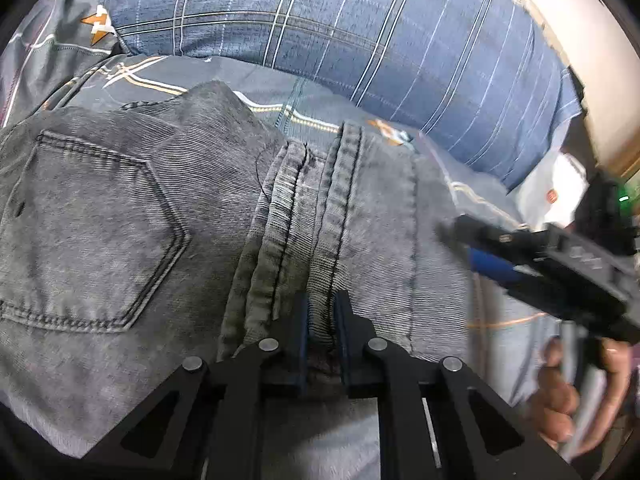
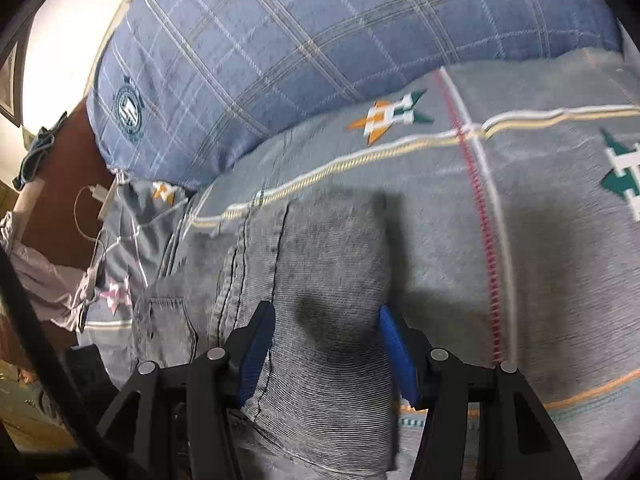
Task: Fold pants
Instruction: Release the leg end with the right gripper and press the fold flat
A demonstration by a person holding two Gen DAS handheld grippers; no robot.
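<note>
Grey denim pants [image 1: 132, 216] lie on a bed, with a back pocket at the left and folded seams in the middle. My left gripper [image 1: 322, 316] is shut on the pants, pinching a seam fold between its blue pads. In the right wrist view the pants [image 2: 320, 264] lie under my right gripper [image 2: 326, 340], which is open with its blue pads spread over the cloth's right edge. The right gripper also shows in the left wrist view [image 1: 480, 248], at the right of the pants, held by a hand.
A blue plaid pillow [image 1: 360, 28] lies behind the pants on a grey patterned bedsheet [image 2: 540, 200]. A white charger cable [image 2: 92, 216] and loose cloth hang off the bed's left side. A pale wall is behind.
</note>
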